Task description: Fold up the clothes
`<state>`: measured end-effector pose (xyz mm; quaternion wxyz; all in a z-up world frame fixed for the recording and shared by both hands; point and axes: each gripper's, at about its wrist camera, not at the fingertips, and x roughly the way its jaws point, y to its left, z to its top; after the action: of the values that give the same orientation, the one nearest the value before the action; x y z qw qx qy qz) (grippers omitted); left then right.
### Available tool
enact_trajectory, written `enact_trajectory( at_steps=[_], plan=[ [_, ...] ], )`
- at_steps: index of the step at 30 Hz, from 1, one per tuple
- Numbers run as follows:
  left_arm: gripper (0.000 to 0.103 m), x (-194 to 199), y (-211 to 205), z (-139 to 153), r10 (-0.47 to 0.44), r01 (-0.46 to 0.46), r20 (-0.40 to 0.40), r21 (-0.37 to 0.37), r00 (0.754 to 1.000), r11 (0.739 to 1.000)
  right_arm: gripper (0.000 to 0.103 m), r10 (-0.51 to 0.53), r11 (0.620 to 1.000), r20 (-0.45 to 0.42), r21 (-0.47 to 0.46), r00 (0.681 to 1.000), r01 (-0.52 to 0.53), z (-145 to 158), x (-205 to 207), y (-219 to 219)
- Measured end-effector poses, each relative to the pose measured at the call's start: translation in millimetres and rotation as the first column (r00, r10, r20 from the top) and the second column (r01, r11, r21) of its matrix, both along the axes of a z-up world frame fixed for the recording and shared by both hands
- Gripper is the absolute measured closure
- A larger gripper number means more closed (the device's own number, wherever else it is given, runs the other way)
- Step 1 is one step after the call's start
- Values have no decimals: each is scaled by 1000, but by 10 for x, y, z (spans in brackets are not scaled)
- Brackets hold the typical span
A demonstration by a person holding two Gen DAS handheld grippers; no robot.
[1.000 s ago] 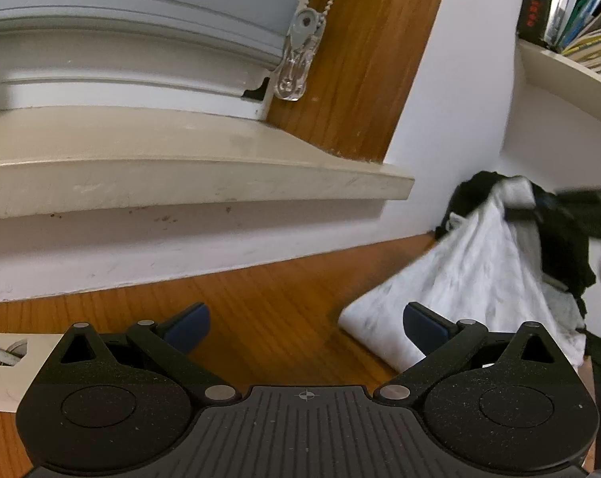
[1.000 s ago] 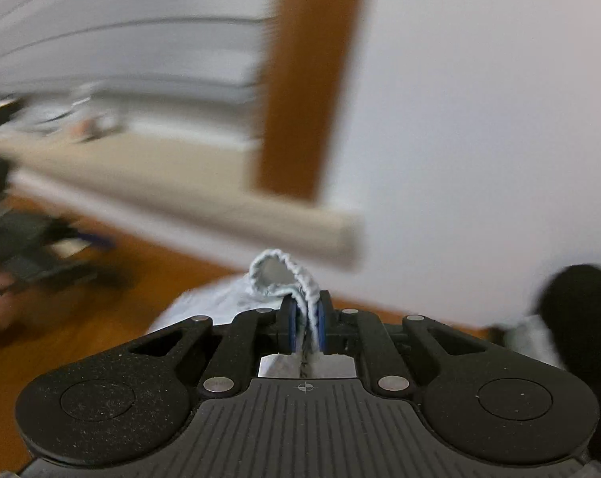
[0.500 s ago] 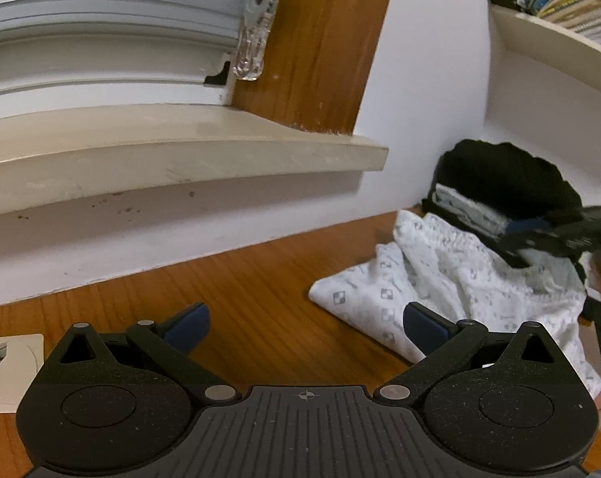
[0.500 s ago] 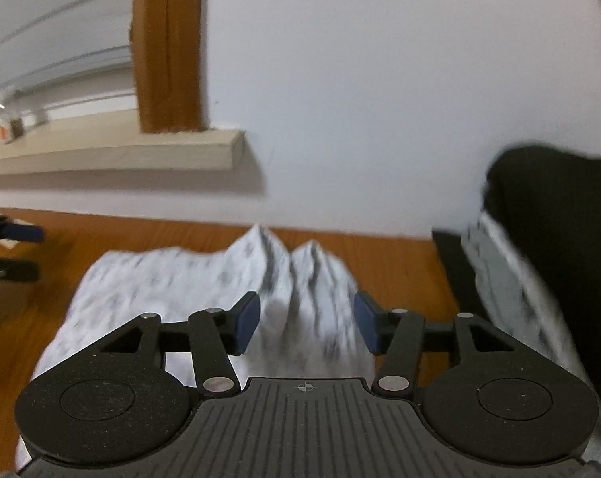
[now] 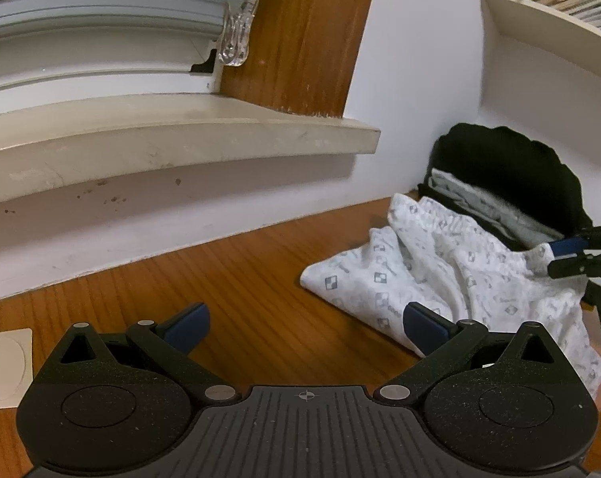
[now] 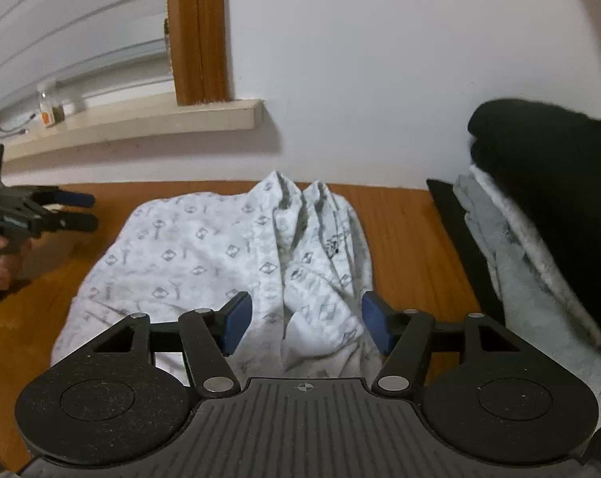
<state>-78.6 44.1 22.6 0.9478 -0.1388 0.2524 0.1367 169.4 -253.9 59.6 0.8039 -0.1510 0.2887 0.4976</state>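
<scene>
The stack of folded black and grey clothes [image 6: 539, 199] is cut off at the right wrist view's edge. The white patterned crumpled garment [image 6: 205, 255] lies on the wooden surface [image 5: 229, 279] beside it. The right gripper [image 6: 306, 320] jaws are opening, cloth beneath them, ungripped. The left gripper [image 5: 306, 322] jaws stand wide apart, empty.

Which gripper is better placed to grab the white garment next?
Right. The right gripper, jaws opening, sits over the garment; the left gripper is open over bare table beside it.
</scene>
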Motion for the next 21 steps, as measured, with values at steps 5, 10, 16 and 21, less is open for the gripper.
enact_trajectory(
  at_steps=[5, 10, 16, 21],
  plan=[
    [0, 8, 0, -28, -1, 1, -10, 3, 1000, 1000, 92, -79, 995, -31, 55, 996, 81, -43, 124, -130],
    [0, 7, -12, -20, -4, 4, -5, 6, 1000, 1000, 74, -153, 987, -70, 46, 986, 156, -41, 202, -409],
    [0, 32, -61, -28, -18, 19, -17, 25, 1000, 1000, 64, -135, 979, -10, 153, 991, 135, 142, 47, -456],
    [0, 46, -100, -26, -27, 27, -16, 34, 1000, 999, 64, -6, 995, -6, 102, 1000, 6, 193, -115, -180]
  ],
)
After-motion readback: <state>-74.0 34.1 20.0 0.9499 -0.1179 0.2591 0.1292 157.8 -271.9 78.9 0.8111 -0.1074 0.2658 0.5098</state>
